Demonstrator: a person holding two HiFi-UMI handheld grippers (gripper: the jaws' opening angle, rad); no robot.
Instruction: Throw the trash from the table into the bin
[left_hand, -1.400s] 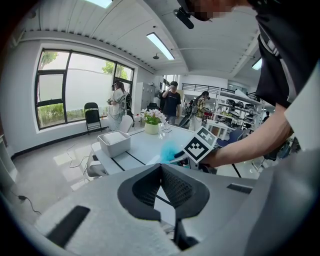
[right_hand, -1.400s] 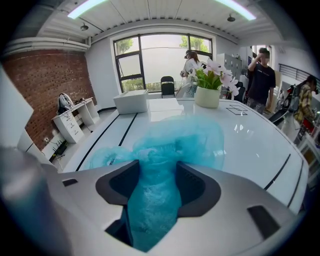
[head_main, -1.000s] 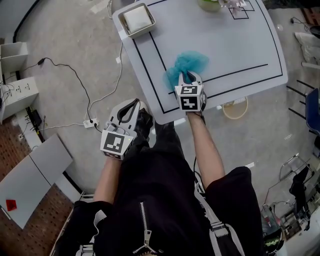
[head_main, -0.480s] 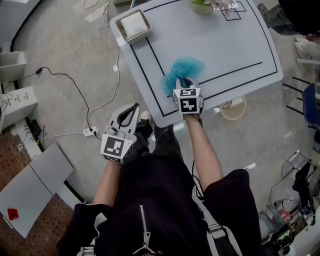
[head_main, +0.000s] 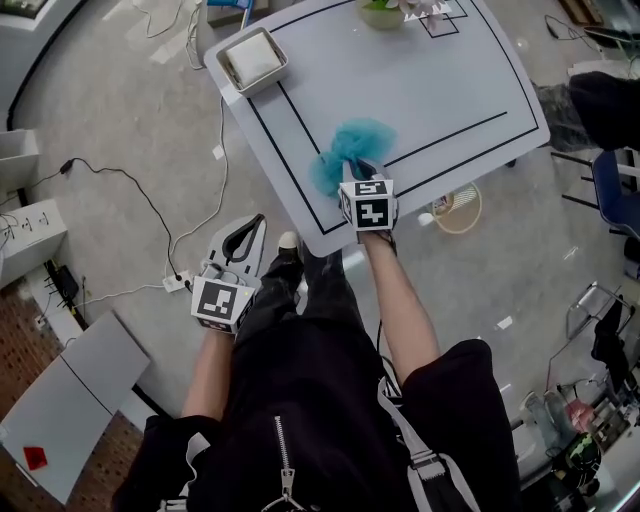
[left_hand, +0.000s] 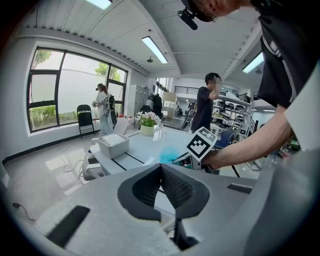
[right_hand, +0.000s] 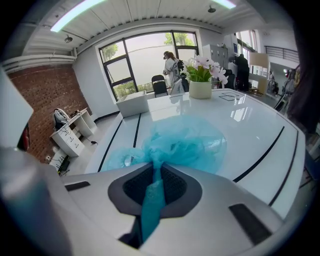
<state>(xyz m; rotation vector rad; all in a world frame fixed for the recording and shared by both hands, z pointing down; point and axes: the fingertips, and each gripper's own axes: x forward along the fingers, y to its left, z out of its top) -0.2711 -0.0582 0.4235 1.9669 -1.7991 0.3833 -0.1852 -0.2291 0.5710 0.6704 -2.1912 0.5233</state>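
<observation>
A crumpled teal mesh wad lies near the front corner of the white table. My right gripper is shut on it: in the right gripper view a strip of the teal mesh is pinched between the closed jaws, with the rest of the wad bunched just ahead on the tabletop. My left gripper hangs off the table's left side above the floor, jaws closed and empty. From the left gripper view I see the right gripper's marker cube and the teal wad beyond. No bin shows.
A white square tray sits at the table's far left corner and a potted plant at its far edge. Cables and a power strip lie on the floor at left. A round object rests on the floor under the table's right edge. People stand in the room behind.
The right gripper stays clamped on the teal wad at the table corner; the whole scene has slid slightly up-left in the head view. The left gripper hardly moved.
</observation>
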